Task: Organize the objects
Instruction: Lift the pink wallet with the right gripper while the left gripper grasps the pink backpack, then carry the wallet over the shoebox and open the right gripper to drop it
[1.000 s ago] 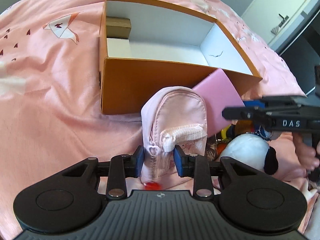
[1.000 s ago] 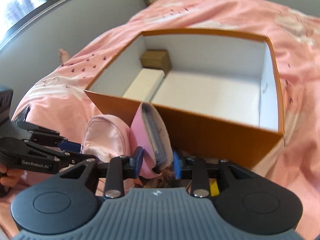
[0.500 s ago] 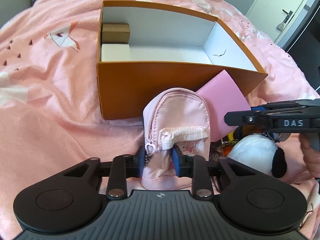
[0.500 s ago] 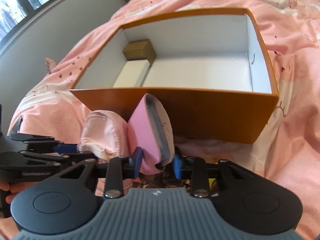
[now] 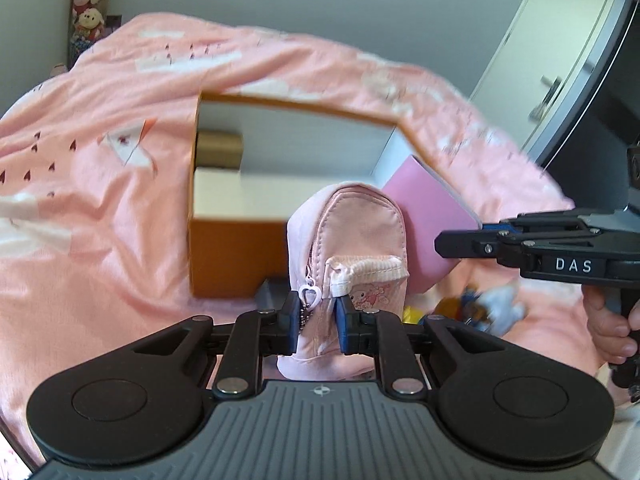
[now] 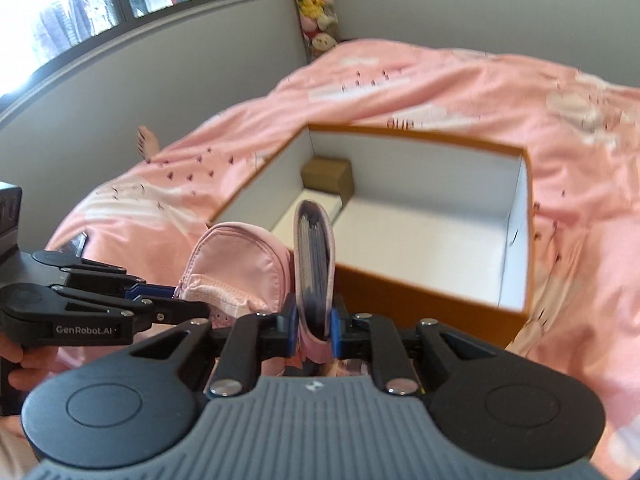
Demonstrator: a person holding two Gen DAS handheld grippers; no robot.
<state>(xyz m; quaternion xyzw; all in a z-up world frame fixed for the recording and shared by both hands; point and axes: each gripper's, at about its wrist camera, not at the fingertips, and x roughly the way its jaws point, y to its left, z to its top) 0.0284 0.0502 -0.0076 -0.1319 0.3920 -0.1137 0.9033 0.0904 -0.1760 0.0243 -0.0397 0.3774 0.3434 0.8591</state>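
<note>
My left gripper (image 5: 318, 322) is shut on the lower part of a small pale pink backpack pouch (image 5: 352, 248), which hangs upright above the bed. My right gripper (image 6: 314, 332) is shut on a pink notebook (image 6: 314, 256) held on edge, its dark page block facing me. Both things hang side by side in front of the open orange box (image 6: 420, 296), whose white inside holds a brown carton (image 6: 328, 176) and a white carton (image 5: 216, 190) at its left end. The right gripper (image 5: 460, 242) shows in the left wrist view, holding the notebook (image 5: 428, 224).
A pink printed bedspread (image 5: 100, 208) covers the bed under the box. Small toys (image 5: 480, 304) lie on it below the notebook. Plush toys (image 6: 316, 4) are stacked in the far corner. A door (image 5: 560, 60) stands at the right, a window (image 6: 100, 0) at the left.
Both grippers closed fully on their things and lifted them off the bed; the pouch and the notebook now hang higher against the box, and both cameras tilted up toward the room.
</note>
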